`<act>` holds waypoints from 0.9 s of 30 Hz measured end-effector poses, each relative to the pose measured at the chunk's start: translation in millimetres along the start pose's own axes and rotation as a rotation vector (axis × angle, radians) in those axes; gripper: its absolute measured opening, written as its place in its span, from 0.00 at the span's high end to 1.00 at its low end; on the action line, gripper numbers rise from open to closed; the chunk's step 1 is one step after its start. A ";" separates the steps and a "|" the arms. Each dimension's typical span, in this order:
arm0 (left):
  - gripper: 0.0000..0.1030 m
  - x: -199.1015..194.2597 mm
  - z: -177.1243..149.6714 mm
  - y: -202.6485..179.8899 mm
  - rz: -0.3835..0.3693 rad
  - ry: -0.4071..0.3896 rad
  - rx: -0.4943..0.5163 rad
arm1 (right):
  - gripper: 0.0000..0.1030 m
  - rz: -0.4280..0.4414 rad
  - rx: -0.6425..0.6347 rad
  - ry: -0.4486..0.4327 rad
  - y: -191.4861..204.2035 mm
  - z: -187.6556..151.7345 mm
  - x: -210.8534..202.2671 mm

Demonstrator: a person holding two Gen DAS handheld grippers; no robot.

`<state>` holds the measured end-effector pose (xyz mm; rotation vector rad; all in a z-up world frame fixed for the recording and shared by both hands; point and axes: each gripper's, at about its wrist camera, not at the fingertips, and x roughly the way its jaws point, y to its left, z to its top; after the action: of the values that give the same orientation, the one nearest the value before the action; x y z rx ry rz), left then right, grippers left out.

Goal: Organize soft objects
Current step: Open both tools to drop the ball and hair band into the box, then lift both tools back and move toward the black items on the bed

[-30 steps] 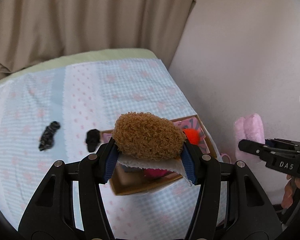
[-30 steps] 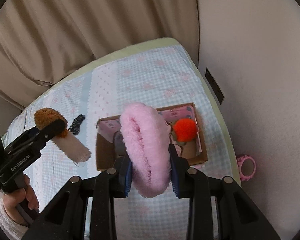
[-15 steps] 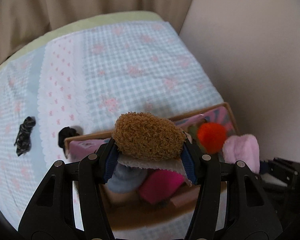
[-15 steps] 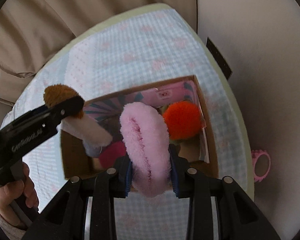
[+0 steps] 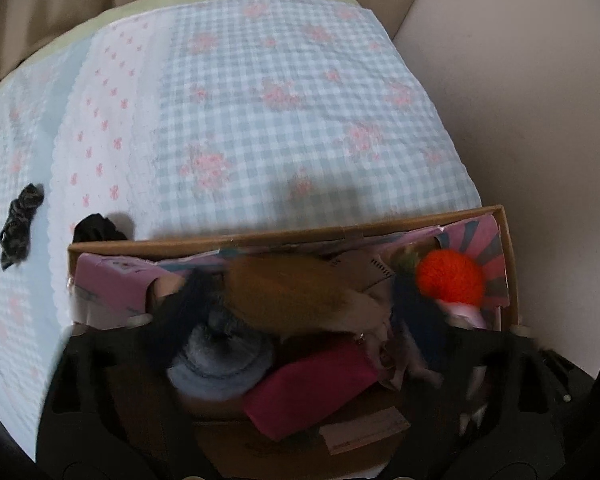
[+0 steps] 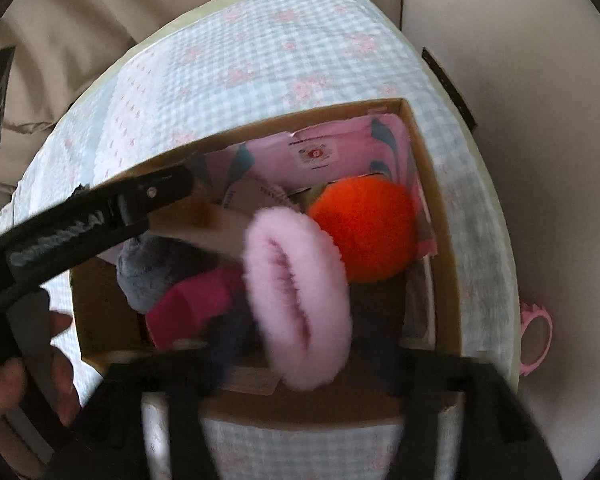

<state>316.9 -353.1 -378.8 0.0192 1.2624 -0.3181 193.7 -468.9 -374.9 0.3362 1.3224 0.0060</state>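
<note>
Hovering over box (image 6: 432,200) — both tools (image 5: 300,320) (image 6: 300,344) opened, blurred

the bed (image 5: 284,92) has a soft cover with light blue checks and pink flowers on it, and a white strip with small pink dots down one side. a brown cardboard box (image 5: 340,236) sits on the cover near the wall side. just beside the box's far left corner lies a small black cloth lump (image 5: 96,228). a little way off to the left lies a dark patterned scrunchie (image 5: 20,220). in the right wrist view a pink ring-shaped thing (image 6: 536,336) shows past the bed's edge.
</note>
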 end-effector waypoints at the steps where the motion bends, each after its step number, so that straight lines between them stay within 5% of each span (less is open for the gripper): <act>1: 0.00 0.3 -0.2 0.3 0.001 0.006 -0.002 | 0.00 0.010 -0.008 -0.005 1.1 -2.5 0.2; 17: 0.00 -54.2 -12.5 11.3 0.027 -0.039 0.000 | 0.00 0.001 -0.046 -0.138 18.1 -17.6 -52.0; 27: 0.00 -157.3 -30.7 22.9 0.014 -0.179 0.046 | 0.00 -0.067 -0.105 -0.277 58.6 -35.5 -139.0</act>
<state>252.1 -290.0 -244.5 0.0379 1.0767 -0.3295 135.6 -431.6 -236.1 0.1948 1.0542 -0.0265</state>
